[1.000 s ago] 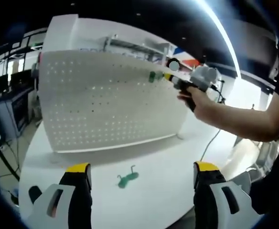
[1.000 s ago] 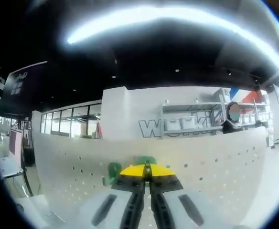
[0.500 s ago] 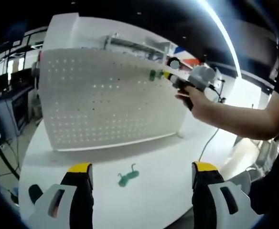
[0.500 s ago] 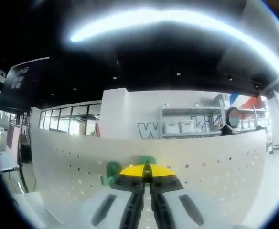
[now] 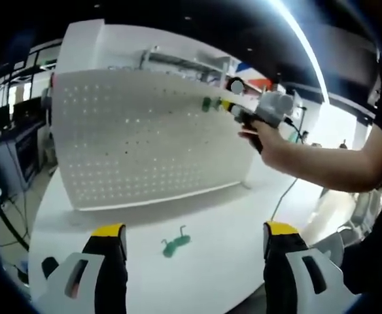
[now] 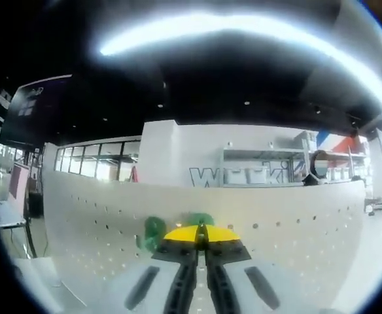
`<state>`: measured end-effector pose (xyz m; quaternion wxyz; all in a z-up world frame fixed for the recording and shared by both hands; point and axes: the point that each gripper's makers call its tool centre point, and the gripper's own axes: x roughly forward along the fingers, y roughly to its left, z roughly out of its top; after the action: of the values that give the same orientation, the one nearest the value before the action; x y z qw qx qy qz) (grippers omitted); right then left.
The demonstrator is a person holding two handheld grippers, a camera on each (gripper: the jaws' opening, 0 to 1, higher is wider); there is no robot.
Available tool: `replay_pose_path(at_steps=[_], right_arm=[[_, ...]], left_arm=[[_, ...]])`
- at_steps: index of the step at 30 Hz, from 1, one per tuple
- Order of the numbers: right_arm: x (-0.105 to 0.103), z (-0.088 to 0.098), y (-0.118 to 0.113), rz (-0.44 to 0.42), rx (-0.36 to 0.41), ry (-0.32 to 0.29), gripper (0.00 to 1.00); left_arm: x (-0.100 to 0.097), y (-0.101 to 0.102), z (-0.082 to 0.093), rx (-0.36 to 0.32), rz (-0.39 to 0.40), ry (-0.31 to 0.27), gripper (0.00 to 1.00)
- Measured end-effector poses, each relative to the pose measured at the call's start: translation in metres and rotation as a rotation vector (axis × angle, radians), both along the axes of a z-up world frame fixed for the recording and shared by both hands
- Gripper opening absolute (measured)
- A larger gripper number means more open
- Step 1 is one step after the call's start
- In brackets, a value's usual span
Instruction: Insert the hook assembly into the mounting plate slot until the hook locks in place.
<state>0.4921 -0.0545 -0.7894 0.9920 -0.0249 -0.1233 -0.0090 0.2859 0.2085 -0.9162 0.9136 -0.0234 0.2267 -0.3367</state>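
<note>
A white pegboard plate (image 5: 145, 137) stands upright on the white table (image 5: 217, 229). In the left gripper view, my right gripper (image 5: 225, 104) holds a green hook (image 5: 210, 103) against the board's upper right part. In the right gripper view its yellow tips (image 6: 202, 237) are shut on the green hook (image 6: 155, 233), pressed at the pegboard (image 6: 276, 229) near its top edge. A second green hook (image 5: 174, 244) lies flat on the table in front of the board. My left gripper (image 5: 190, 237) hovers open above the near table edge, with that hook between its fingers' line of sight.
A person's bare forearm (image 5: 322, 163) reaches in from the right, and a cable (image 5: 286, 193) trails off the table there. Shelving (image 6: 263, 171) and windows (image 6: 93, 170) lie behind the board. A desk with equipment (image 5: 14, 150) stands at the left.
The right gripper has shifted slightly along the board with the green hook; the hook sits a touch higher in its view. The left gripper has stayed put.
</note>
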Motion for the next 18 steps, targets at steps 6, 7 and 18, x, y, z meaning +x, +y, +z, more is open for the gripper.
replay_pose_path(at_steps=[6,7,18], right_arm=[[-0.0010,-0.0004,0.0005,0.000,-0.004,-0.004,0.00],[-0.0012,-0.0004,0.0006,0.001,-0.006,-0.004,0.00],[0.0002,-0.0038,-0.0025,-0.004,0.010,0.008,0.00]], left_arm=[[-0.0006,0.0020,0.0032,0.003,0.009,-0.009,0.90],[-0.0014,0.0026,0.0030,0.004,0.011,-0.008,0.90],[-0.0036,0.0041,-0.0007,0.018,0.015,0.007,0.89]])
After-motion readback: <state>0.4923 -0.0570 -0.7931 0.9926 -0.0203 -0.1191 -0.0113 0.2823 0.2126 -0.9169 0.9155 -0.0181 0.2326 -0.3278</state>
